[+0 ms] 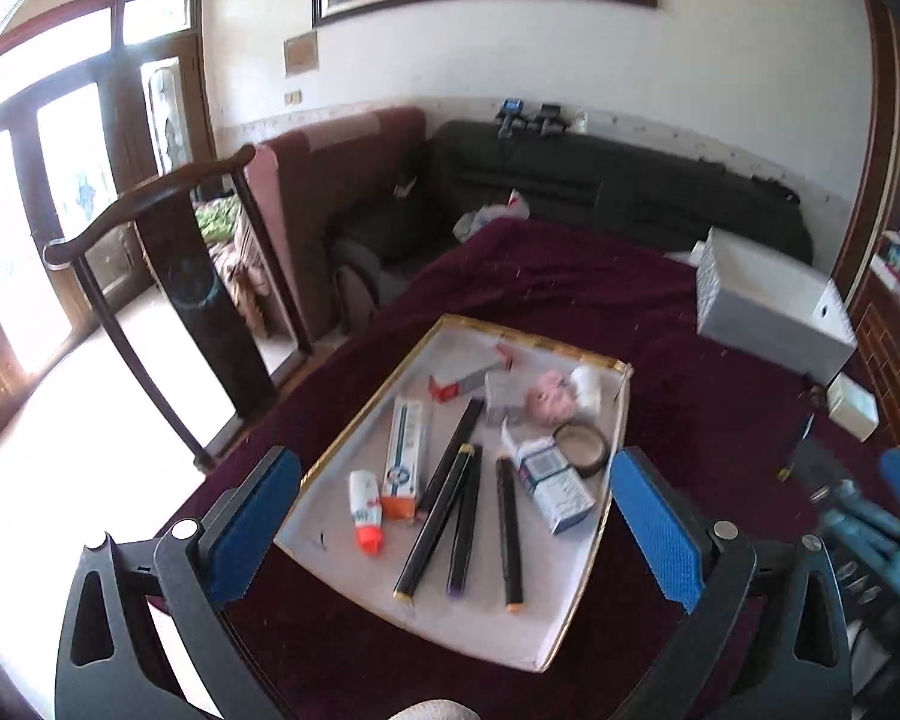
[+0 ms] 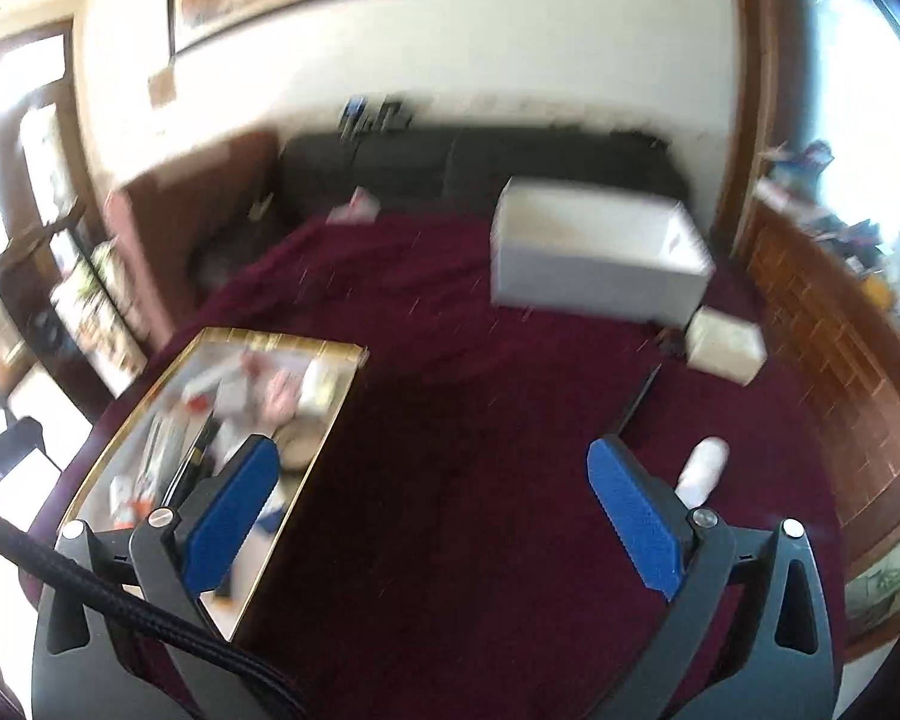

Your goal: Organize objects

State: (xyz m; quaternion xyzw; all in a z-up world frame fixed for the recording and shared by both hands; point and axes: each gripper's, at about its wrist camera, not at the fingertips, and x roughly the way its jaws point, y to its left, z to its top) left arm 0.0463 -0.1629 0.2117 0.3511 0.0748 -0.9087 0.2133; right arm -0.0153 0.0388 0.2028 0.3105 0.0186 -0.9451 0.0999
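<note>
A white tray with a gold rim (image 1: 498, 630) lies on the dark red tablecloth (image 1: 690, 396). In it are black markers (image 1: 444, 522), a toothpaste box (image 1: 407, 450), a small tube with an orange cap (image 1: 366, 510), a blue-white carton (image 1: 555, 492), a tape roll (image 1: 582, 441) and a pink item (image 1: 547, 399). My left gripper (image 1: 453, 462) hangs open above the tray, nothing between its blue pads. My right gripper (image 2: 435, 447) is open over bare cloth, to the right of the tray (image 2: 330, 354). A white bottle (image 2: 702, 468) lies just right of its right finger, and a dark pen (image 2: 639, 396) beyond it.
A large white box (image 2: 600, 276) stands at the far right of the table with a small pale box (image 2: 726, 348) beside it. A dark sofa (image 1: 570, 174) runs behind the table. A wooden chair (image 1: 150, 276) stands to the left. The right wrist view is blurred.
</note>
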